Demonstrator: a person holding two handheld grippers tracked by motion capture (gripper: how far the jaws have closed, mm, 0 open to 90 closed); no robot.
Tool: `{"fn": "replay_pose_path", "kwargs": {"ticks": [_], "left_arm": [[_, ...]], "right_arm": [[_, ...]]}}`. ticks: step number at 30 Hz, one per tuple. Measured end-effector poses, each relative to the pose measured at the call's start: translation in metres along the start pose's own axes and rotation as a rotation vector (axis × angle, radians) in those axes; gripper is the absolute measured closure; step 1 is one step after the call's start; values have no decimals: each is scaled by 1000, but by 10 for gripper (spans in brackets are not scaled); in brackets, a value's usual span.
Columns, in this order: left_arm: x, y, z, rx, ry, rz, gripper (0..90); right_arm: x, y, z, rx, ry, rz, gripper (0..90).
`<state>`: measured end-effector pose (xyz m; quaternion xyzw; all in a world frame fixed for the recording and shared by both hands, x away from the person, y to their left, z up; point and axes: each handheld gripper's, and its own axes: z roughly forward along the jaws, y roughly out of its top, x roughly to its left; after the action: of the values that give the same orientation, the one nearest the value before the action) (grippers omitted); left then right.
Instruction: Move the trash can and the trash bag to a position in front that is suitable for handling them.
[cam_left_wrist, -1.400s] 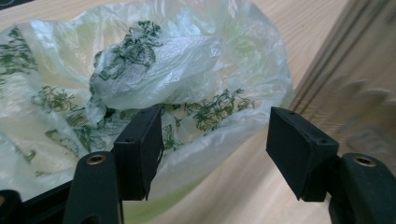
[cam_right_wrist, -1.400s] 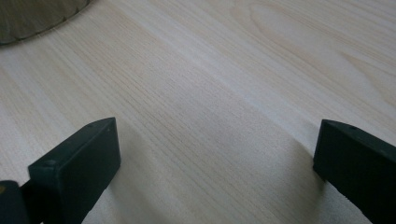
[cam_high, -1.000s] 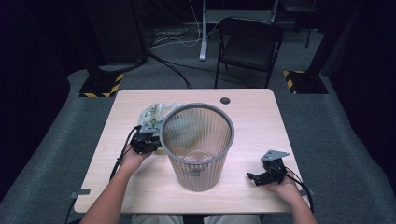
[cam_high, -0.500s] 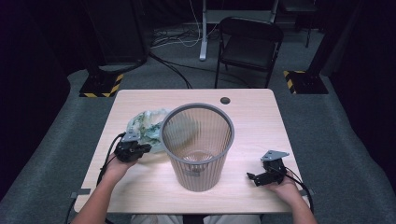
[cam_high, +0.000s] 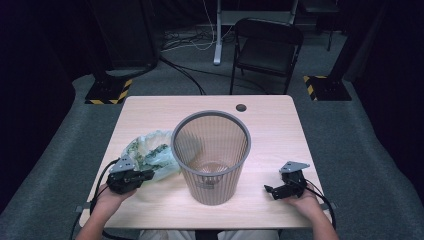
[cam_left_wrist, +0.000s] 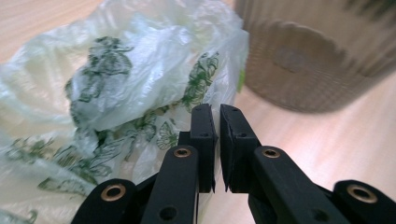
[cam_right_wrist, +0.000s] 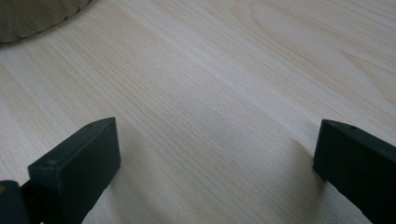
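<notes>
The table (cam_high: 280, 125) is pale wood with a fine grain and a smooth matt face. The bin (cam_high: 212, 155) looks like grey mesh, dull. The bag (cam_left_wrist: 116, 88) is thin, crinkled, glossy, see-through plastic printed green. The left gripper (cam_left_wrist: 215, 135) is matt black.

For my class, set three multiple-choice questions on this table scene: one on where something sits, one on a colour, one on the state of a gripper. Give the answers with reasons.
1. Where does the plastic bag lie, seen from the person's side?
A. left of the waste basket
B. inside it
C. right of it

2. What colour is the bag's print?
A. red
B. green
C. blue

3. How are the right gripper jaws?
A. shut on the bag
B. wide open
C. gripping the basket

Answers: 1 A, the high view shows it beside the basket's left. 2 B, green leaf patterns show. 3 B, only bare table lies between them.
</notes>
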<state>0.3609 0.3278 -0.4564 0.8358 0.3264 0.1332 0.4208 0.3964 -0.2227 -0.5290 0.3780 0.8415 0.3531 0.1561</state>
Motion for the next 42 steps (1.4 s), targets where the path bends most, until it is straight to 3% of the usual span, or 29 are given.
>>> {"fn": "replay_pose_path", "kwargs": {"ticks": [5,8,15,20,27,32,42], "left_arm": [[-12,-7,-8,2,-27,6,824],[-12,-7,-11,-18,-68,-10,714],[-14,8,-25,-78,-51,-24,517],[-7,16,-27,-99,5,-49,406],[11,26,-19,-98,54,-64,381],[26,30,-7,-82,71,-102,354],[40,28,28,18,92,-114,315]], "right_arm": [[0,0,0,0,-1,0,0],[0,0,0,0,-1,1,0],[1,0,0,0,-3,2,0],[1,-1,0,-1,-3,2,0],[1,-1,0,-1,-2,2,0],[0,-1,0,0,0,1,0],[0,0,0,0,2,-2,0]]}}
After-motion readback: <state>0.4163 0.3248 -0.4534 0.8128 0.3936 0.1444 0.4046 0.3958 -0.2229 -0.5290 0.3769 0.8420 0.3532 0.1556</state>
